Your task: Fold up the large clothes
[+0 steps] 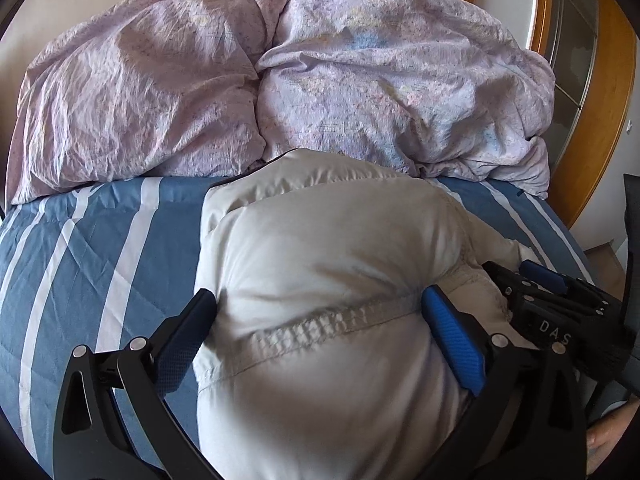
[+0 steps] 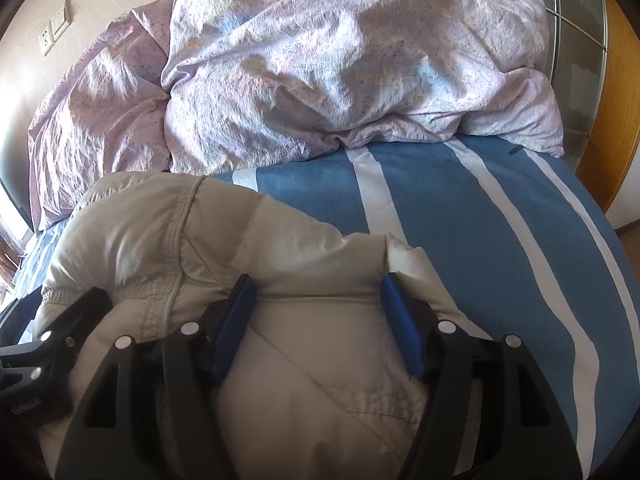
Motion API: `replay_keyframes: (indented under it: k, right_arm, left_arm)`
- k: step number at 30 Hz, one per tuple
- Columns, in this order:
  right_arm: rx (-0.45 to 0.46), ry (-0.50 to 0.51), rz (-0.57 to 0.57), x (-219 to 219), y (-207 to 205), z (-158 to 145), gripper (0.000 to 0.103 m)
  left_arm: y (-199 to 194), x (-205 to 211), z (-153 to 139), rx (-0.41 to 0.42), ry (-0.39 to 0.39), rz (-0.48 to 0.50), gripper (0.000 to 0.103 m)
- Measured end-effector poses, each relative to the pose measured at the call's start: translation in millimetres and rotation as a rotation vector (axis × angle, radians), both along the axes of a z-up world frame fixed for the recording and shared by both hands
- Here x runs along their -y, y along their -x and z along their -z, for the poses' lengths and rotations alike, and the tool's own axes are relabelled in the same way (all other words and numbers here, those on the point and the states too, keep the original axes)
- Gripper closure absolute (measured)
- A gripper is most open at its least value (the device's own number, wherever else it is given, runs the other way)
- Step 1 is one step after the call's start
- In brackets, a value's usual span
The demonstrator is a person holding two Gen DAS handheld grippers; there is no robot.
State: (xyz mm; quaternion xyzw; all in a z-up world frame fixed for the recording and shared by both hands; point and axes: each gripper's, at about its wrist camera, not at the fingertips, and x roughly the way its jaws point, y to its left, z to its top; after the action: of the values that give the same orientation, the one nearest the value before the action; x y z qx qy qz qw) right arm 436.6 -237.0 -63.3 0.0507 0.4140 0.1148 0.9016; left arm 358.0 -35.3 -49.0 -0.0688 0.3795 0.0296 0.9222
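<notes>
Nearest the lens, the left gripper [image 1: 320, 300] stands wide apart, its fingers straddling the jacket [image 1: 320, 248] without pinching it; the right gripper [image 2: 316, 292] is likewise spread over the jacket [image 2: 160, 232], holding nothing; the puffy beige jacket lies bundled on the striped bed [image 1: 100, 240], just in front of the quilt [image 1: 280, 80]. Risk, as I judge it: the slick padding could spring back or slip from a shallow pinch, undoing a fold. Count: one jacket, two grippers, one quilt heap.

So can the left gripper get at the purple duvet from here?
Probably not directly: the left gripper sits open around the puffy white jacket, which bulges between it and the duvet farther back.
</notes>
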Motion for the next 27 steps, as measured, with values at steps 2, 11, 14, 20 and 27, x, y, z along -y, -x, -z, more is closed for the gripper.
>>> replay_keyframes:
  k: [2,11,14,20,27]
  right_arm:
    - [-0.028,-0.043,0.008,7.2,10.4,-10.5,0.028]
    - [-0.219,-0.429,0.053,116.0,42.6,-39.5,0.002]
    - [-0.337,-0.538,0.039,133.3,43.2,-14.6,0.002]
    - [-0.461,-0.647,-0.028,129.7,39.8,21.2,0.002]
    - [-0.514,-0.627,-0.135,103.7,34.6,32.2,0.002]
  left_arm:
    - [13.1,-14.3,-6.7,-0.012,0.106,0.027,0.001]
    - [49.4,-81.8,1.2,-0.108,0.411,0.128,0.001]
    - [51.3,-85.5,10.7,-0.137,0.483,0.154,0.001]
    - [51.1,-86.8,23.8,-0.166,0.586,0.185,0.001]
    - [46.1,-84.2,37.4,-0.192,0.670,0.222,0.001]
